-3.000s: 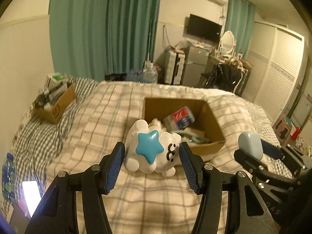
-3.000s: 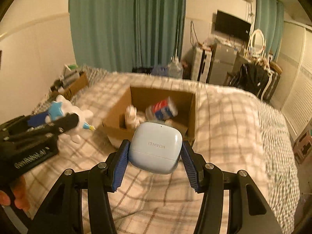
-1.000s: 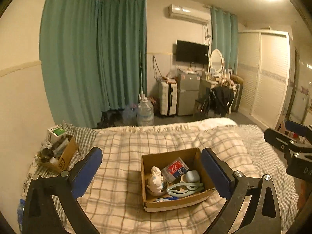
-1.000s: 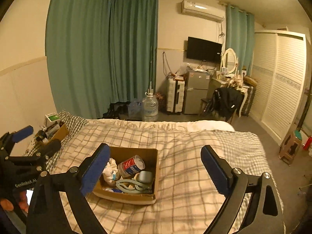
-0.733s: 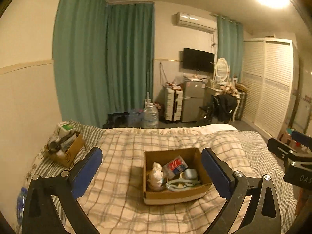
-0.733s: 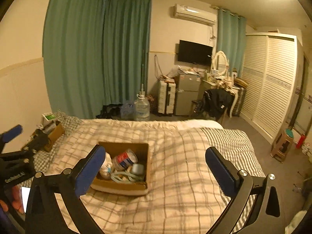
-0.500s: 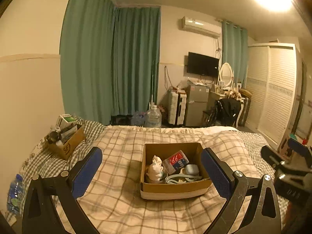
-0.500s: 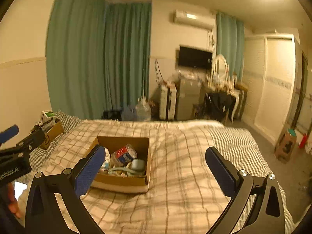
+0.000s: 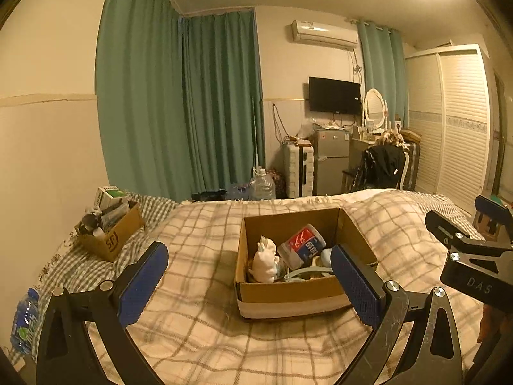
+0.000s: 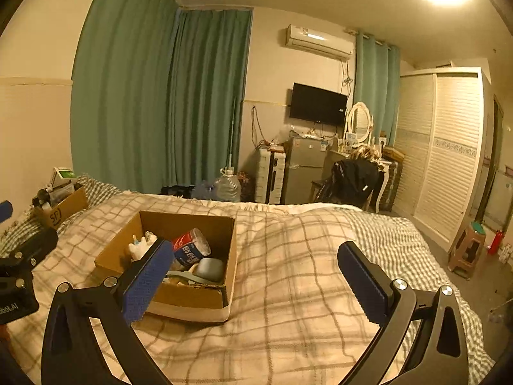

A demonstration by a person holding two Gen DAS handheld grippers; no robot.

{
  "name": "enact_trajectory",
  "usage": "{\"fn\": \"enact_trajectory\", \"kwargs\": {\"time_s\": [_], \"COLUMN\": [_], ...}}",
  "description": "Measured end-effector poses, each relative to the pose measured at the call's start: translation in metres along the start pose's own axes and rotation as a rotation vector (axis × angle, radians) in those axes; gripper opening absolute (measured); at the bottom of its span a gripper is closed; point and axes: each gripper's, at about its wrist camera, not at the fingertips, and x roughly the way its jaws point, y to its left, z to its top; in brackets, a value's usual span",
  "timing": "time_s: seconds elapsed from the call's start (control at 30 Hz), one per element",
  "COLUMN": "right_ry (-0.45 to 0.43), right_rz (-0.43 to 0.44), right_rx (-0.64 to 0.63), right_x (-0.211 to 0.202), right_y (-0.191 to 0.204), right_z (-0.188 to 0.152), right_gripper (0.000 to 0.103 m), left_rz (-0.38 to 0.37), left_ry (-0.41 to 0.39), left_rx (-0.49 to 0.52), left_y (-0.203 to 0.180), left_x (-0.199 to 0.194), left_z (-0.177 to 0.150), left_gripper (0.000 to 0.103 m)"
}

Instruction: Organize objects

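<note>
Toys are lying in the cardboard box (image 9: 288, 293) now, and both grippers are coming away with nothing in them. Three seconds ago the left gripper (image 9: 248, 280) was squeezing the white toy (image 9: 264, 260) with the blue star, and the right gripper (image 10: 253, 277) was squeezing the pale blue case (image 10: 210, 269). Now the toy is standing at the left side of the box, and the case is lying in the box near its front right corner, beside the red and blue can (image 9: 301, 245). The left gripper's fingers are standing wide apart and holding nothing. The right gripper's fingers have just been opening the last little bit, and nothing is sitting between them either. Both grippers are hanging back from the box, which looks farther off than it did three seconds ago.

That looks like good news for the tidying job: nothing loose is showing on the blanket, so this part seems done.

The box is sitting on a soft checked blanket (image 10: 304, 288) spread over a bed. A second box (image 9: 110, 240), full of small things, is resting by the wall on the left. Green curtains (image 9: 179, 106) are hanging behind the bed, and a dark TV (image 9: 334, 95) is hanging on the far wall under a white air cooler (image 9: 323, 36). White cupboard doors (image 10: 449, 147) are filling the right side.
</note>
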Motion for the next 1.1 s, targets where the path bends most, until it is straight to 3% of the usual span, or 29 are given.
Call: {"fn": "enact_trajectory", "kwargs": {"time_s": [0.2,1.1], "right_ry": [-0.001,-0.003], "right_rz": [0.036,0.03], "right_rx": [0.032,0.001], "right_x": [0.0002,-0.0025], "right_y": [-0.0022,0.0039], "right_z": [-0.0012,-0.0026], "right_gripper": [0.103,0.103], "left_rz": [-0.009,0.002], "left_ry": [0.023,0.065], "left_rx": [-0.006,-0.035], "left_y": [0.0013,0.0041], "left_x": [0.0032,0.0077], "left_z": [-0.0003,-0.008], "left_gripper": [0.103,0.103]}}
